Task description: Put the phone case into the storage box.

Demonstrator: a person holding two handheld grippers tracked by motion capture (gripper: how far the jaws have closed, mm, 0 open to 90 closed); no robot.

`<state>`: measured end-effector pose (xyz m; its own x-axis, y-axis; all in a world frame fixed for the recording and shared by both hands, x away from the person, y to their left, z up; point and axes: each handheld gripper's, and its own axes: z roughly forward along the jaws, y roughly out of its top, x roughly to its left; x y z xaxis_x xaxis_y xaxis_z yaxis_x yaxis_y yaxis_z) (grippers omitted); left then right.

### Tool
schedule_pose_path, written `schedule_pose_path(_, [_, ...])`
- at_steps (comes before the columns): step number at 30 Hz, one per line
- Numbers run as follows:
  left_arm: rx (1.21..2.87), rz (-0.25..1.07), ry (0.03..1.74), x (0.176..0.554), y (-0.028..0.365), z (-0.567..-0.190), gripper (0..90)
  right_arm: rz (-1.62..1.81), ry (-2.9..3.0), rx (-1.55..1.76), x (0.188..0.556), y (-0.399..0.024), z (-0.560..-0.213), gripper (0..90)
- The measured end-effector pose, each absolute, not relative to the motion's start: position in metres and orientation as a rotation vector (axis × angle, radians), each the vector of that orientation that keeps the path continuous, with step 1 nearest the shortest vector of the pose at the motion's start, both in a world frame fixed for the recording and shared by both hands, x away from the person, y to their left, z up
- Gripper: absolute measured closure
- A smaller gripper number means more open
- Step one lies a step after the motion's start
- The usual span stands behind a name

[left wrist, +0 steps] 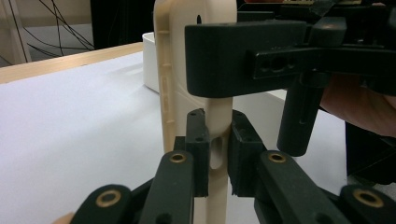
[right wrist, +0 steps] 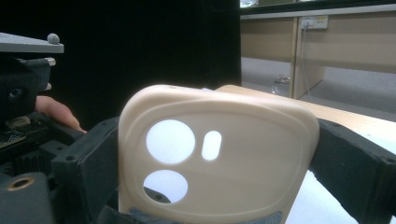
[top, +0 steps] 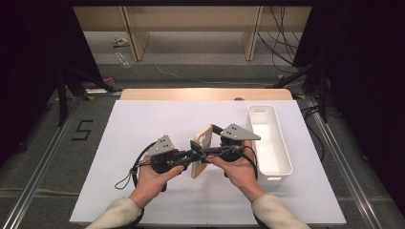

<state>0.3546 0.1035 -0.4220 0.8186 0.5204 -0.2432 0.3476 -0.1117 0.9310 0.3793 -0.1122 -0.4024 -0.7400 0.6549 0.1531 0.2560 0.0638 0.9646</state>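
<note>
Together, both hand-held grippers hold a beige phone case (top: 201, 150) on edge just above the white surface (top: 143, 143), a little toward 5 o'clock of its middle. The left hand-held gripper (top: 193, 155) comes in from 9 o'clock, its jaws drawn narrow and pinching the case's thin edge; in the left gripper view the two pads (left wrist: 198, 140) press on either side of that edge (left wrist: 217, 130), and the case's lower end runs out of the picture at the bottom. The right hand-held gripper (top: 210, 151) comes in from 3 o'clock and spans the case across its width: in the right gripper view a black jaw sits against each side of the case (right wrist: 243, 154), with the round and oval camera cut-outs facing the lens. The case's bottom part is cut off there, and the jaw tips lie behind it, hard to make out. From above, the hands and grey plates cover much of both grips. A white bin (top: 270, 143) stands at 3 o'clock, near the right hand (top: 241, 169), its inside partly hidden by its own wall.
</note>
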Motion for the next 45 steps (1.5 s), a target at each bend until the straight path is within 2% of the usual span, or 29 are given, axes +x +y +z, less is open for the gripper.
schedule_pose_path(15, [1.746, 0.207, 0.68, 0.354, 0.103, -0.422, 78.3, 1.667, 2.02, 0.926, 0.376, -0.108, -0.399, 11.0])
schedule_pose_path(22, [1.8, 0.243, 0.663, 0.354, 0.103, -0.421, 69.5, 1.648, 1.992, 0.941, 0.376, -0.109, -0.397, 11.4])
schedule_pose_path(27, [1.853, 0.302, 0.63, 0.353, 0.104, -0.418, 55.7, 1.629, 1.979, 0.945, 0.378, -0.11, -0.396, 11.5])
schedule_pose_path(33, [1.899, 0.348, 0.614, 0.351, 0.113, -0.414, 26.9, 1.616, 1.957, 0.954, 0.379, -0.114, -0.394, 11.6])
schedule_pose_path(36, [1.913, 0.36, 0.62, 0.35, 0.122, -0.412, 15.7, 1.616, 1.944, 0.96, 0.38, -0.117, -0.392, 11.6])
schedule_pose_path(38, [1.922, 0.379, 0.619, 0.35, 0.126, -0.412, 13.3, 1.614, 1.938, 0.966, 0.38, -0.118, -0.391, 11.6])
schedule_pose_path(41, [1.937, 0.41, 0.626, 0.35, 0.133, -0.412, 4.4, 1.61, 1.927, 0.971, 0.381, -0.121, -0.39, 11.6])
schedule_pose_path(45, [1.948, 0.429, 0.638, 0.351, 0.143, -0.413, 1.1, 1.608, 1.915, 0.97, 0.381, -0.123, -0.387, 11.6])
